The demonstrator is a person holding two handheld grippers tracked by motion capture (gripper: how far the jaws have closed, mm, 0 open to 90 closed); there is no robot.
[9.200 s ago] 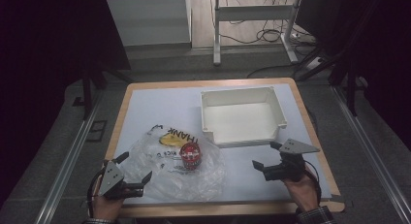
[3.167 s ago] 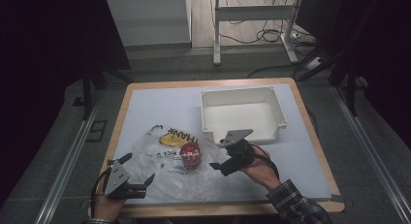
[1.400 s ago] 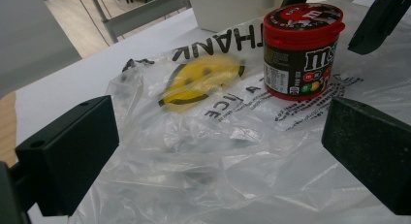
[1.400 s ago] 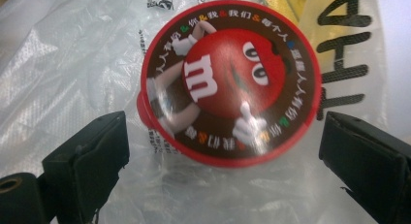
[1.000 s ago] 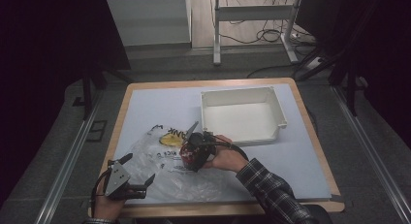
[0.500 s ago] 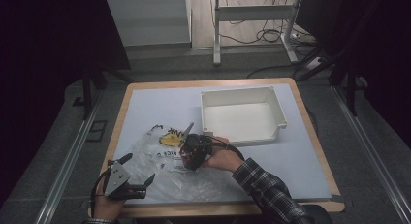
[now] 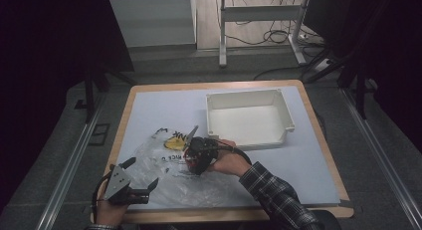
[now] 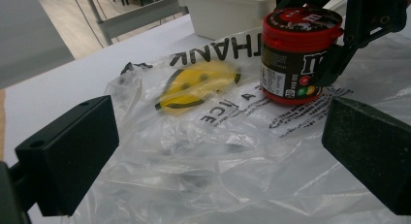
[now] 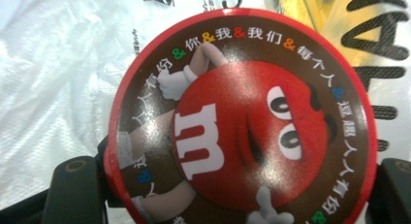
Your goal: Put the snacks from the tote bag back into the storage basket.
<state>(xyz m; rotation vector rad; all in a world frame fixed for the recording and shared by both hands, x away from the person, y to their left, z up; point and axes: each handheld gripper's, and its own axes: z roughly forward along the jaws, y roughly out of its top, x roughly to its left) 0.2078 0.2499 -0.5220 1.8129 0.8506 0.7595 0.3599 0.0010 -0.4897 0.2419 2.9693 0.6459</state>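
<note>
Two risks: the right hand-held gripper point(image 7: 195, 158) straddles the candy jar point(image 8: 295, 54), jaws perhaps not yet pinching, so it may slip; the left hand-held gripper point(image 7: 133, 176), spread, leaves the plastic bag point(image 7: 164, 165) loose.

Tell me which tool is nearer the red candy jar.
Right. The right tool is down over the candy jar, one jaw on each side of it. The left tool sits apart at the near edge of the plastic bag, jaws open.
</note>
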